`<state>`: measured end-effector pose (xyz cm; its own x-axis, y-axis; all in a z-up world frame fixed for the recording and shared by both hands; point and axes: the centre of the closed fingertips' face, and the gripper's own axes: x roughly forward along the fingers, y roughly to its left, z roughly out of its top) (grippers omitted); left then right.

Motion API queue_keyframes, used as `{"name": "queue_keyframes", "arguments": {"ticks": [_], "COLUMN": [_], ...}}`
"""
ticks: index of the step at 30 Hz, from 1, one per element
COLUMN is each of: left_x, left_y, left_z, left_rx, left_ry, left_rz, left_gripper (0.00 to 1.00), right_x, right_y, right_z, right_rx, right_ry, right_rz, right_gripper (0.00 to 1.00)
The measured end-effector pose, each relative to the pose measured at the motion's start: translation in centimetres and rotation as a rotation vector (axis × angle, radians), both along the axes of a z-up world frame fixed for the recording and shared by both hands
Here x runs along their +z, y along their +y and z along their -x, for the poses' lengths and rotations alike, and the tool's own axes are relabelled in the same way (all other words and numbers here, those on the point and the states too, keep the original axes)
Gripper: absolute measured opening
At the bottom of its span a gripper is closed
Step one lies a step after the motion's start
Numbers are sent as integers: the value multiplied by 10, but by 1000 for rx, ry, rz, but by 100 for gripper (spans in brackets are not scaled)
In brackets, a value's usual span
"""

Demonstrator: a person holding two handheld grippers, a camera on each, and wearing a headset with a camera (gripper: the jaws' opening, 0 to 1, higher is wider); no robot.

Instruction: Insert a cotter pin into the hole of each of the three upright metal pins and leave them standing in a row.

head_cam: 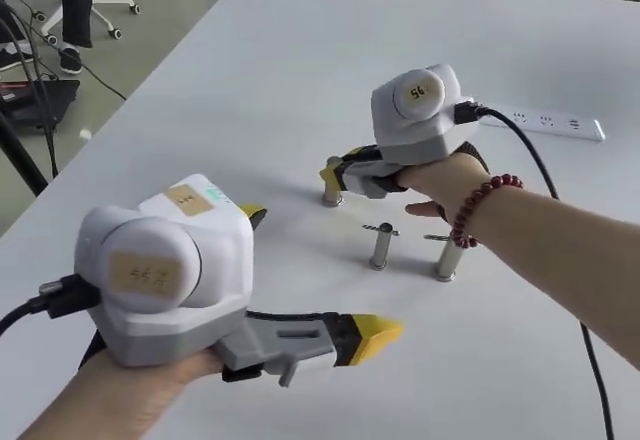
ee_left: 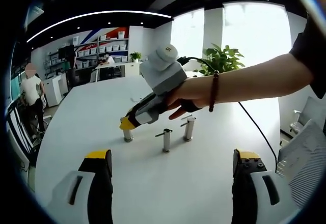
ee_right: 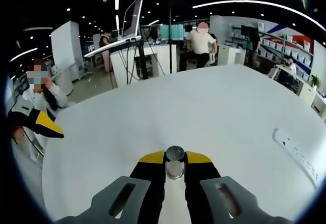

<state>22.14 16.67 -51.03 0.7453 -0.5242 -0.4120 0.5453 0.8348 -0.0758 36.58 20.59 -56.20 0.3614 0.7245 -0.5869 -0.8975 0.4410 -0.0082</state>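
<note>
Cotter pins (head_cam: 381, 228) are not in your left gripper (ee_left: 172, 158), nearest you at the left: its jaws stand wide apart with nothing between them. Beyond it, the right metal pin (head_cam: 445, 260) and the middle metal pin (head_cam: 380, 248) stand upright, each with a cotter pin crosswise through its top, so two of three look done. Farther left, your right gripper (head_cam: 332, 173) has its jaws closed on the head of the left metal pin (head_cam: 331, 198). You cannot tell whether a cotter pin sits in it, so treat it as unfinished. The three form a rough row slanting from near right to far left on a white table (head_cam: 250, 80), with a power strip (head_cam: 556, 122) at the far right. Past the table are a grey floor and an office chair (head_cam: 95, 5). The gripper views show shelves, a plant (ee_left: 221, 58) and people.
</note>
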Motion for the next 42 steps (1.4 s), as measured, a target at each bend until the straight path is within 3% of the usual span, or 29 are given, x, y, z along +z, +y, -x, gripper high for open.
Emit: {"name": "queue_keyframes", "arguments": {"ticks": [11, 16, 32, 42], "left_x": [5, 6, 9, 8], "left_y": [1, 2, 0, -5], "left_z": [8, 13, 25, 33], "left_rx": [-16, -17, -21, -30], "left_ry": [-2, 0, 5, 14], "left_rz": [-14, -21, -35, -42], "left_gripper": [99, 99, 96, 96], "right_x": [8, 13, 16, 11], "right_y": [12, 17, -4, -34], "right_z": [30, 43, 91, 116], "right_rx": [73, 134, 202, 189], "right_ry": [28, 1, 14, 23], "right_rz": [-10, 21, 22, 33], "right_gripper": [8, 8, 8, 8]}}
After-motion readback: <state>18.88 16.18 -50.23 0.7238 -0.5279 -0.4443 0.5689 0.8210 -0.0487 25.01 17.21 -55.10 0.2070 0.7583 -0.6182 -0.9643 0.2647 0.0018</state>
